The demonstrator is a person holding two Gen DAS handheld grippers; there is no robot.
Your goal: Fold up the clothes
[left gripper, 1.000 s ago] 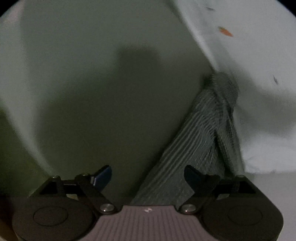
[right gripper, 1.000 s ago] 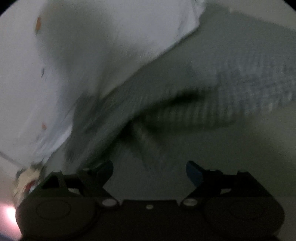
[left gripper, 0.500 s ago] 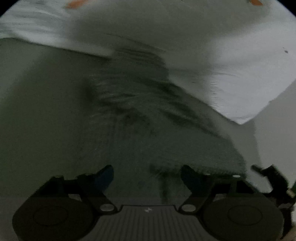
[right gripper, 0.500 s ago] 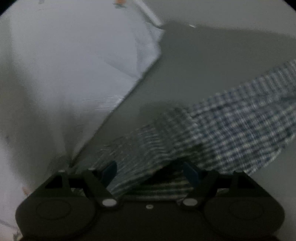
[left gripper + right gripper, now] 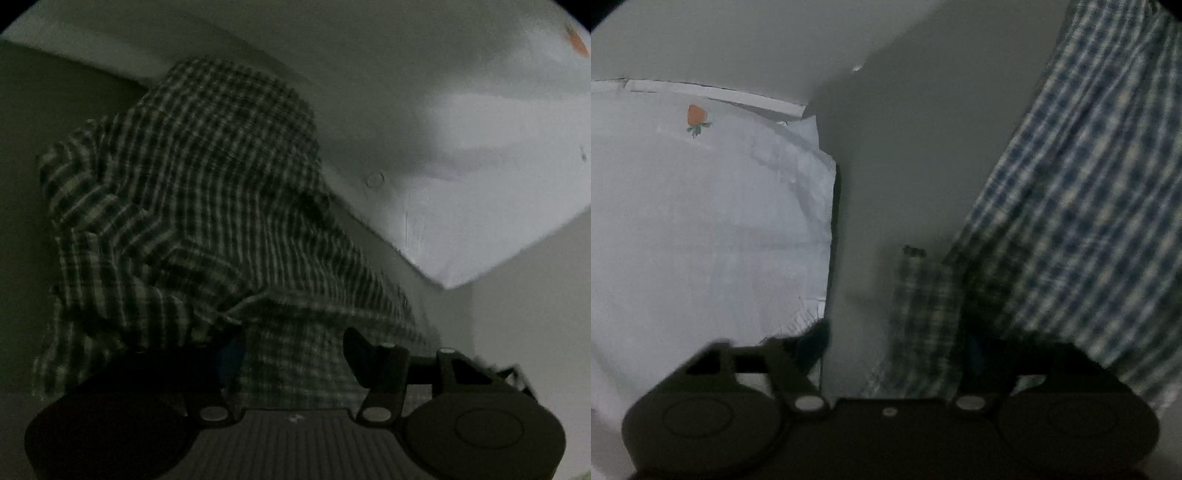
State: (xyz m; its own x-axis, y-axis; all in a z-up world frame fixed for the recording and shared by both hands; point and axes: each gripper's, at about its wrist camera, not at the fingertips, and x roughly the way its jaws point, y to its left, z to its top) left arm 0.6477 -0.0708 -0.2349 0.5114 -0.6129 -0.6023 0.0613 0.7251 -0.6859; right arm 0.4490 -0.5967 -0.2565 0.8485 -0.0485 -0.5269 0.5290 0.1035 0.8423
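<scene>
A blue-and-white checked garment (image 5: 207, 206) lies crumpled on a grey surface and fills the left and middle of the left wrist view. My left gripper (image 5: 295, 354) sits low over its near edge. The jaws are closing with checked cloth between them, and a fold hides the left finger. In the right wrist view the same checked garment (image 5: 1071, 206) hangs along the right side. My right gripper (image 5: 894, 343) has a narrow strip of that cloth between its closing jaws. Neither gripper's pads visibly press on the cloth.
A white cloth with small orange prints (image 5: 461, 177) lies behind the garment, its corner pointing toward me. In the right wrist view this white cloth (image 5: 701, 229) covers the left half. The grey surface (image 5: 894, 155) shows bare between the two fabrics. The light is dim.
The left gripper swung from the bare grey surface onto the checked garment. The right view rolled, so the white cloth is now on the left. Both pairs of jaws have narrowed around cloth.
</scene>
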